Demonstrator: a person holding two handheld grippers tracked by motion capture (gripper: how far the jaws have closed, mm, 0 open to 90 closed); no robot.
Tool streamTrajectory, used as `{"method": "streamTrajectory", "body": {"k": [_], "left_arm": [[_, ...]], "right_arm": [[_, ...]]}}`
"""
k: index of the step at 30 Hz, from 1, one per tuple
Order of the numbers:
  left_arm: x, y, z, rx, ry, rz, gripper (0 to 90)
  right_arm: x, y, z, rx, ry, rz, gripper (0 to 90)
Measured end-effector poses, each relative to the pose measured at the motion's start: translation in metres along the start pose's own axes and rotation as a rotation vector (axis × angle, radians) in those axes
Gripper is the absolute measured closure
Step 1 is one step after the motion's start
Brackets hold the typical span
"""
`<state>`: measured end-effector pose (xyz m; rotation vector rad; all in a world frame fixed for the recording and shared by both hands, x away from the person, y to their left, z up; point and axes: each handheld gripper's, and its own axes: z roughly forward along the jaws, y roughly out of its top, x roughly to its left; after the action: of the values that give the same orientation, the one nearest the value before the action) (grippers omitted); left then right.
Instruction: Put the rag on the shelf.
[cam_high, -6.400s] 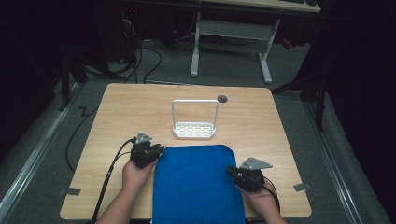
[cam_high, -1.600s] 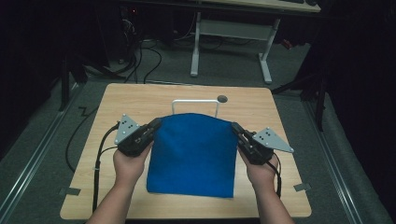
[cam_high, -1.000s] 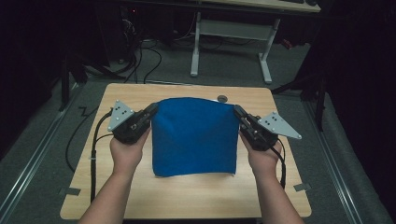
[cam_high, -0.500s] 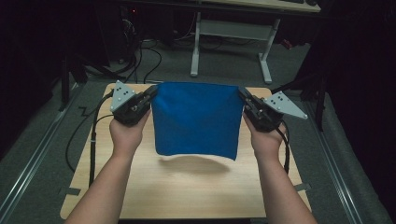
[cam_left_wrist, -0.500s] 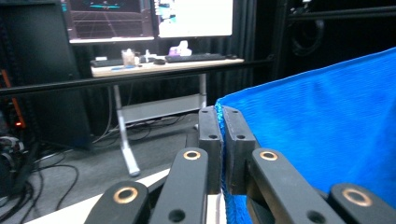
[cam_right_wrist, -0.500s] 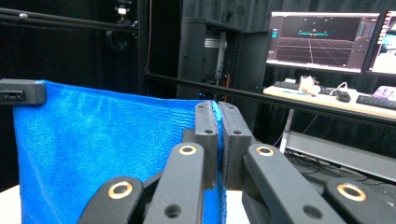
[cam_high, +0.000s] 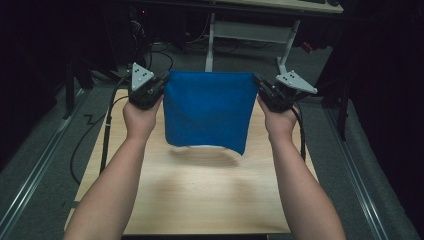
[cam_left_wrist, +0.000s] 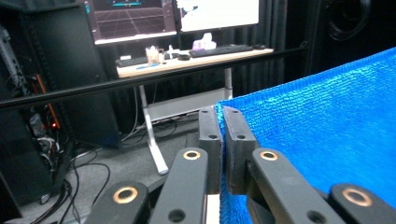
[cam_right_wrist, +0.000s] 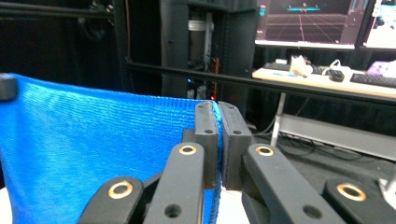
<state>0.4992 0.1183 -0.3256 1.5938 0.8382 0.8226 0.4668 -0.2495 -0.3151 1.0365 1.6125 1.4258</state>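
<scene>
A blue cloth (cam_high: 207, 110) hangs stretched in the air above the wooden table (cam_high: 200, 195), held by its two top corners. My left gripper (cam_high: 159, 86) is shut on the cloth's top left corner; in the left gripper view the cloth (cam_left_wrist: 317, 130) runs off to the right from my pinched left gripper (cam_left_wrist: 222, 116). My right gripper (cam_high: 260, 85) is shut on the top right corner; in the right gripper view the cloth (cam_right_wrist: 93, 144) spreads left from my closed right gripper (cam_right_wrist: 216, 112). The cloth's lower edge hangs clear of the table and casts a shadow.
Beyond the table's far edge stands a desk frame (cam_high: 250, 35) on the floor. A desk with monitors and a keyboard (cam_left_wrist: 187, 51) is farther back. Cables (cam_high: 107, 135) trail from the left gripper over the table's left side. Dark equipment racks (cam_right_wrist: 205, 51) stand behind.
Both grippers have lifted the blue cloth off the table and carried it up and away from the person. It now hangs vertically and hides the white rack that stood at the back.
</scene>
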Motion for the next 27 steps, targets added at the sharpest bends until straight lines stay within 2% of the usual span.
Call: {"method": "streamTrajectory", "body": {"k": [1,2,3,4,5,6,8,9,11,12,15,16,18,19,20,21,23,24,25,27], "left_arm": [[0.000,0.000,0.000,0.000,0.000,0.000,87.5],[0.001,0.000,0.006,0.010,0.005,0.005,87.5],[0.002,0.000,0.011,0.017,0.008,0.016,87.5],[0.005,-0.003,0.023,0.049,0.010,0.017,87.5],[0.005,-0.003,0.023,0.049,0.010,0.017,87.5],[0.008,-0.011,0.035,0.082,0.007,0.011,87.5],[0.011,-0.022,0.045,0.128,-0.010,-0.014,87.4],[0.011,-0.022,0.045,0.128,-0.010,-0.014,87.4],[0.014,-0.044,0.055,0.187,-0.030,-0.042,87.4],[0.014,-0.044,0.055,0.187,-0.030,-0.042,87.3],[0.015,-0.067,0.059,0.256,-0.039,-0.059,87.2],[0.016,-0.081,0.059,0.285,-0.055,-0.078,87.2],[0.015,-0.086,0.058,0.303,-0.062,-0.082,87.2],[0.014,-0.095,0.055,0.297,-0.081,-0.088,87.2],[0.014,-0.095,0.055,0.297,-0.081,-0.088,87.2],[0.013,-0.105,0.052,0.306,-0.098,-0.109,87.2],[0.012,-0.110,0.050,0.313,-0.103,-0.112,87.2],[0.010,-0.117,0.047,0.320,-0.110,-0.113,87.2],[0.010,-0.117,0.047,0.320,-0.110,-0.113,87.2],[0.005,-0.127,0.043,0.323,-0.133,-0.134,87.2]], "right_arm": [[0.000,0.000,0.000,0.000,0.000,0.000,88.3],[-0.002,0.000,0.006,0.010,-0.004,-0.003,88.3],[-0.006,-0.002,0.017,0.027,-0.023,-0.028,88.3],[-0.008,-0.003,0.023,0.044,-0.028,-0.026,88.3],[-0.008,-0.003,0.023,0.044,-0.028,-0.026,88.3],[-0.014,-0.008,0.032,0.070,-0.033,-0.013,88.3],[-0.017,-0.013,0.040,0.093,-0.036,-0.006,88.3],[-0.017,-0.013,0.040,0.093,-0.036,-0.006,88.3],[-0.021,-0.028,0.053,0.144,-0.039,-0.016,88.3],[-0.021,-0.033,0.055,0.162,-0.038,-0.011,88.3],[-0.020,-0.045,0.060,0.196,-0.029,-0.008,88.3],[-0.017,-0.057,0.063,0.222,-0.021,-0.019,88.3],[-0.015,-0.063,0.063,0.235,-0.019,-0.025,88.3],[-0.014,-0.073,0.063,0.256,-0.013,-0.018,88.3],[-0.014,-0.073,0.063,0.256,-0.013,-0.018,88.3],[-0.014,-0.084,0.062,0.273,-0.003,0.006,88.3],[-0.014,-0.089,0.060,0.283,0.000,0.016,88.2],[-0.013,-0.100,0.058,0.299,0.004,0.025,88.3],[-0.012,-0.104,0.057,0.305,0.007,0.032,88.2],[-0.010,-0.113,0.054,0.319,0.013,0.040,88.3]]}}
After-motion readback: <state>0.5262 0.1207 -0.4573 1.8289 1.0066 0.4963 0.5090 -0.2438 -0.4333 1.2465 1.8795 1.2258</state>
